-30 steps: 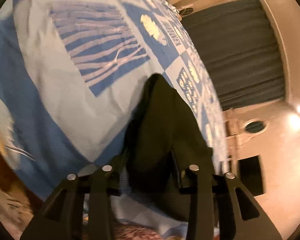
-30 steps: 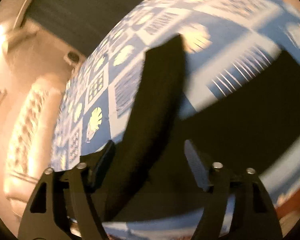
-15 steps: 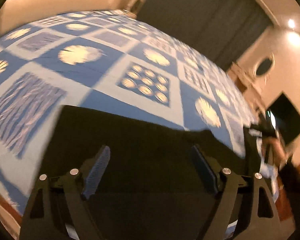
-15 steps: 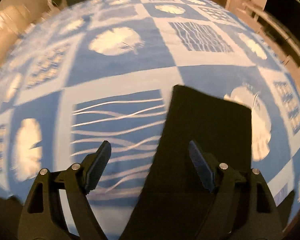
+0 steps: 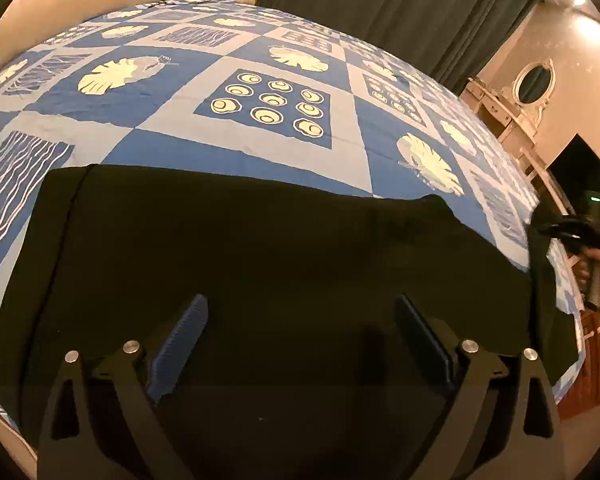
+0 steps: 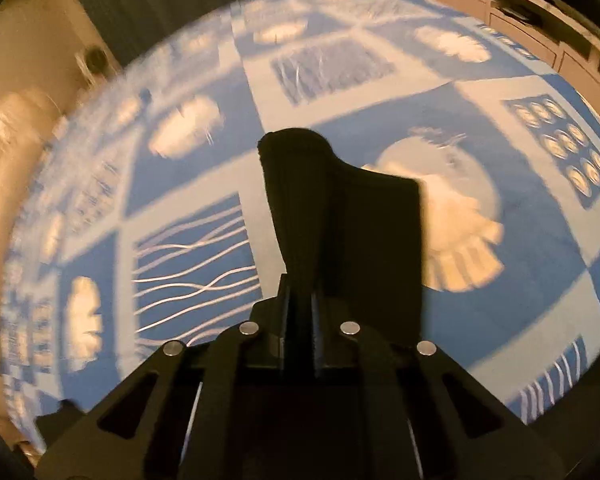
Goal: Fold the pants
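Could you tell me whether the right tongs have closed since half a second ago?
Yes. The right tongs were open above the pants; now they pinch a raised fold against the blue bedspread.

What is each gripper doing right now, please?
Left gripper: open, holding nothing, over the black pants.
Right gripper: closed on a raised fold of the pants.

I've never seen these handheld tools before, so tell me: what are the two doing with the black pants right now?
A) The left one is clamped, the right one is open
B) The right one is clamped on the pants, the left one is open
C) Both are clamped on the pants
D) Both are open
B: the right gripper has its jaws shut on a lifted fold of the black pants, while the left gripper hangs over them with jaws spread wide.
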Action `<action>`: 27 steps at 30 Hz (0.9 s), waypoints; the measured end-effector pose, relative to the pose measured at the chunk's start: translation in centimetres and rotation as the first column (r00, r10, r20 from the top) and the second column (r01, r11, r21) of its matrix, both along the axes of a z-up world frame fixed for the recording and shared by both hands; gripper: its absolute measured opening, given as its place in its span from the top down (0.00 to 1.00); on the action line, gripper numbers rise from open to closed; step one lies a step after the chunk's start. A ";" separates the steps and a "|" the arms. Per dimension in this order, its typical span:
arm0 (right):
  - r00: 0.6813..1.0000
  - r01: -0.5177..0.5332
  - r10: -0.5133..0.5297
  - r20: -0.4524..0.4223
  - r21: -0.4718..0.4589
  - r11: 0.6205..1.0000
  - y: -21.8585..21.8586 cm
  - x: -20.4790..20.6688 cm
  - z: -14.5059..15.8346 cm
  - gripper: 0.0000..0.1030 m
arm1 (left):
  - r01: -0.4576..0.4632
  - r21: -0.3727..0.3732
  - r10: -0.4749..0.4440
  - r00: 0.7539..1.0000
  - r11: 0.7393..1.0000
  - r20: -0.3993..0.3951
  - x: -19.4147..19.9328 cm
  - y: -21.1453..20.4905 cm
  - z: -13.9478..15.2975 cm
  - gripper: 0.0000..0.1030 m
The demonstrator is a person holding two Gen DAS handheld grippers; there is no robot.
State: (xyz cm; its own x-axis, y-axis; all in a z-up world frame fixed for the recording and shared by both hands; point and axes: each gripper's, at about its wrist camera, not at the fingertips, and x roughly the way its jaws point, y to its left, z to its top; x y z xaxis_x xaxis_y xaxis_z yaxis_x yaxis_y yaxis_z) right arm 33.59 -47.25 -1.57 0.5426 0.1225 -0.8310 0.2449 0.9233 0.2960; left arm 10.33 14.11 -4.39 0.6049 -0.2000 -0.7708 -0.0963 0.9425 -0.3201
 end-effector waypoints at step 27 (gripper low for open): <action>0.917 0.302 -0.398 0.026 0.604 0.737 -18.4 -28.0 -8.5 0.55 | -0.035 0.046 0.035 0.999 0.998 0.010 -1.7 -1.5 0.9 0.09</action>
